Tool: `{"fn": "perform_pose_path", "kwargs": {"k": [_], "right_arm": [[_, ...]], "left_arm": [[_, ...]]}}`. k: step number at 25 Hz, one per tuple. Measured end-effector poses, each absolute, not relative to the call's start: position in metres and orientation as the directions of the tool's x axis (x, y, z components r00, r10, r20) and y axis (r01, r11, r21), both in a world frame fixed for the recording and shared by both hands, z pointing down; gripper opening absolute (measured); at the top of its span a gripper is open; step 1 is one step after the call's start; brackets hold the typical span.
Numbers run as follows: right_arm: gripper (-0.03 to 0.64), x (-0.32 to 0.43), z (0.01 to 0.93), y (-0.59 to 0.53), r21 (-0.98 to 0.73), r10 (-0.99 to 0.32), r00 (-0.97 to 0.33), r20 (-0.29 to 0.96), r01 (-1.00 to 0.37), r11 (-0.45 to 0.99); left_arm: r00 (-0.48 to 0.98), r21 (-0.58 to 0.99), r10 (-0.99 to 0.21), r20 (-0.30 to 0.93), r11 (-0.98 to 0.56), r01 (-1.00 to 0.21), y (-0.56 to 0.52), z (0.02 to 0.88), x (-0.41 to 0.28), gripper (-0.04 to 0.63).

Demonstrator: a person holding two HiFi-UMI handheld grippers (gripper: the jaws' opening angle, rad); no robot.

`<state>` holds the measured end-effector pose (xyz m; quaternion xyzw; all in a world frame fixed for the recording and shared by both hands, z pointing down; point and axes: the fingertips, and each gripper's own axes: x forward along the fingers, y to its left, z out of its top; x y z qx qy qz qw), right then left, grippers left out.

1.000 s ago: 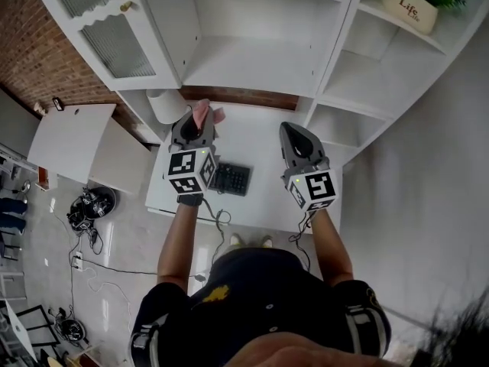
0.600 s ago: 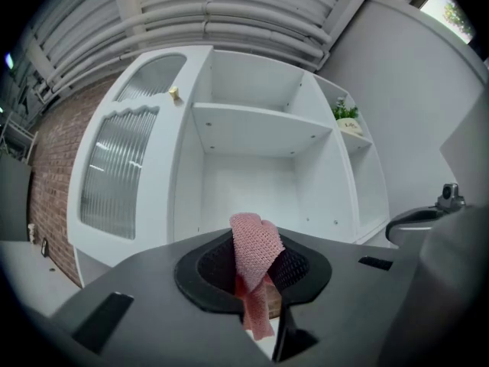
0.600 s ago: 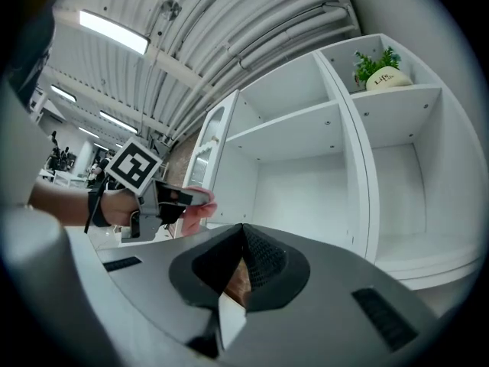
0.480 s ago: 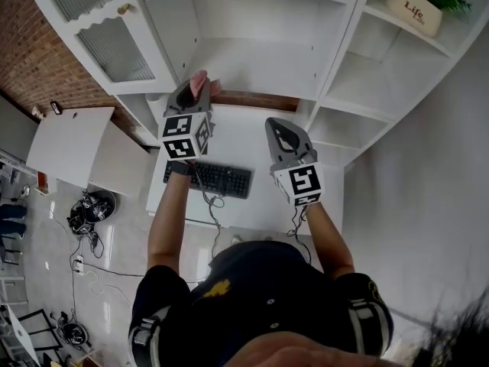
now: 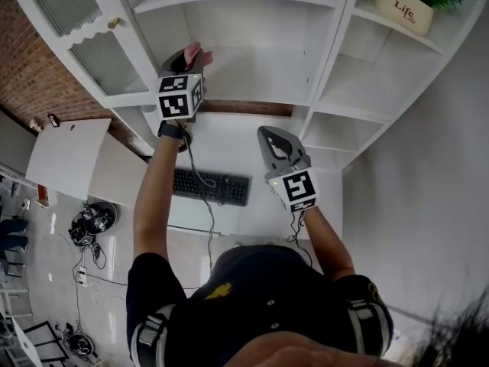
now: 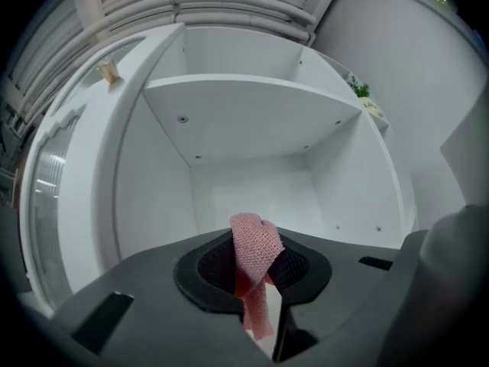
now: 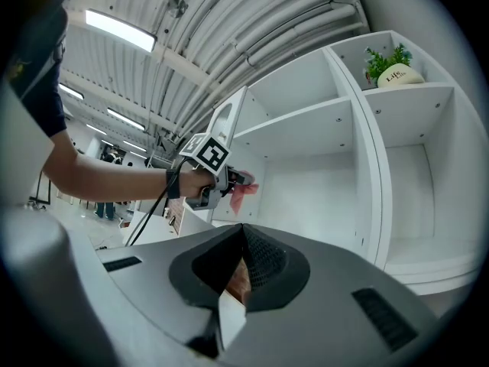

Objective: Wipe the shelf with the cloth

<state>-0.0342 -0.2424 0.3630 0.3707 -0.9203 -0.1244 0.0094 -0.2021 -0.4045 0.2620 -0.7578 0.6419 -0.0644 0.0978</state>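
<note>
Left gripper (image 5: 189,55) carrying the crumpled pink mesh cloth (image 5: 198,50). Over the last second it has risen from above the white desk (image 5: 237,140) and the black keyboard (image 5: 212,186), now uncovered, to the mouth of the white cabinet's middle bay, at the left front edge of the white shelf board (image 5: 256,73). Its jaws are clamped on the cloth, which stands in a fold between them with a tail hanging below. Whether the cloth touches the board cannot be told. The right gripper (image 5: 270,136), jaws pressed together on nothing, has stayed low over the desk. The approach looks all but done and wiping not yet begun; the cloth likely needs pressing onto the board next
</note>
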Motion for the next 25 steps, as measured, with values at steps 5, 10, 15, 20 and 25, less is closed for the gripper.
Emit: {"fn": "perform_pose_path", "kwargs": {"k": [5,10,15,20,25], "right_arm": [[0.005,-0.033,0.366,-0.248,0.223,-0.687,-0.723,-0.069,-0.682,0.696],[0.005,-0.03,0.372,-0.253,0.205,-0.695,-0.717,-0.059,-0.69,0.694],[0.005,-0.019,0.379,-0.257,0.191,-0.715,-0.698,-0.05,-0.709,0.679],[0.005,-0.012,0.388,-0.266,0.162,-0.739,-0.673,-0.03,-0.733,0.661],[0.005,0.001,0.394,-0.264,0.188,-0.772,-0.636,-0.009,-0.759,0.623]], "left_arm": [[0.13,-0.489,-0.989,0.075,-0.15,-0.859,-0.447,0.257,-0.188,0.083],[0.064,-0.731,-0.983,0.174,-0.172,-0.66,-0.491,0.265,-0.173,0.083],[0.113,-0.745,-0.954,0.277,-0.288,-0.602,-0.521,0.29,-0.172,0.083],[0.271,-0.765,-0.908,0.318,-0.415,-0.492,-0.529,0.303,-0.117,0.083],[0.435,-0.732,-0.82,0.372,-0.547,-0.406,-0.545,0.316,-0.035,0.083]]}}
